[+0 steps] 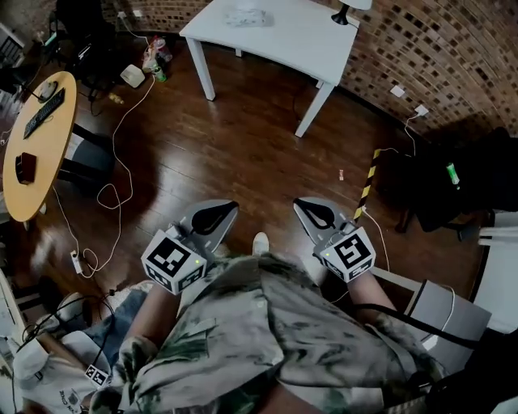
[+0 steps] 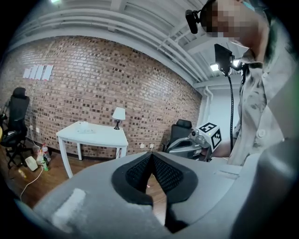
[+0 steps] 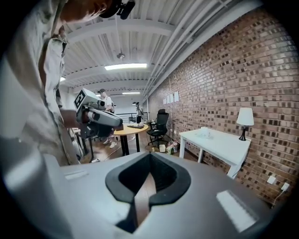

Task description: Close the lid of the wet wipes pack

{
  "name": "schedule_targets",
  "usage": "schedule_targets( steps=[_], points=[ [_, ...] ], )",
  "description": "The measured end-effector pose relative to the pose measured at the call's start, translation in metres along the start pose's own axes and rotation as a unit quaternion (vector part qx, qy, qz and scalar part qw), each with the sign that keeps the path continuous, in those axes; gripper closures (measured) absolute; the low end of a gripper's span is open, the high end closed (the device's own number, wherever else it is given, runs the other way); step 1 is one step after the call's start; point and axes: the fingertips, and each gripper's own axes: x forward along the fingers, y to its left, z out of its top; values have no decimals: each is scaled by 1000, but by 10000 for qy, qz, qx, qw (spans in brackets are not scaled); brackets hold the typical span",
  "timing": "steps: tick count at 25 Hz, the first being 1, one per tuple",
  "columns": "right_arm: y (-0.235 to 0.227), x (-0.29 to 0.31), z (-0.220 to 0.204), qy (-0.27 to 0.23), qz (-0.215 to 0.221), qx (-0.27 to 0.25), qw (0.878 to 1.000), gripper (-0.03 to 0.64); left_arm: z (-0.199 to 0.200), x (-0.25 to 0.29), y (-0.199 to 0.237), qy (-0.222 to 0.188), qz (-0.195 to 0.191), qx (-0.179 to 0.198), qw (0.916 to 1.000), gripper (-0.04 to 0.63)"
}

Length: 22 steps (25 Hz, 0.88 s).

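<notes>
A pale pack, apparently the wet wipes pack [image 1: 247, 16], lies on the white table [image 1: 283, 40] far ahead by the brick wall; its lid is too small to make out. It also shows as a small white shape [image 2: 85, 129] [image 3: 205, 133] in both gripper views. My left gripper [image 1: 229, 207] and right gripper [image 1: 298, 202] hang close to my body over the wooden floor, well short of the table. Both are shut, tips touching, nothing between them. The left gripper [image 2: 151, 154] sees the right one [image 2: 187, 144] beside it; the right gripper [image 3: 149, 154] sees the left gripper [image 3: 100, 119].
A black lamp [image 1: 348, 11] stands on the white table. A round yellow table [image 1: 36, 145] with dark items is at the left, and white cables [image 1: 113, 194] trail over the floor. Black office chairs [image 1: 453, 194] stand at the right. People stand far off [image 3: 103, 100].
</notes>
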Motion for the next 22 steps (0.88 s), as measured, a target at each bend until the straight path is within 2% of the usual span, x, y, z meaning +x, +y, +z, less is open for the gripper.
schedule_targets(
  steps=[6,12,16,19,22],
  points=[
    [-46,29,-1,28,36,94,9999,609,5,37,37,238,-60,-156,9996,594],
    [-95,68,-2,232,-197,150,9994,609,18,77,107,65,-227,-245,9994,594],
    [-140,104,17,419,-360,53,9985,609,40,108,167,-45,-357,-367,9987,594],
    [-175,141,42,473,-398,-42,9981,609,73,124,207,-196,-519,-283,9981,594],
    [-205,181,59,574,-429,-193,9972,609,85,128,248,-214,-553,-213,9980,594]
  ],
)
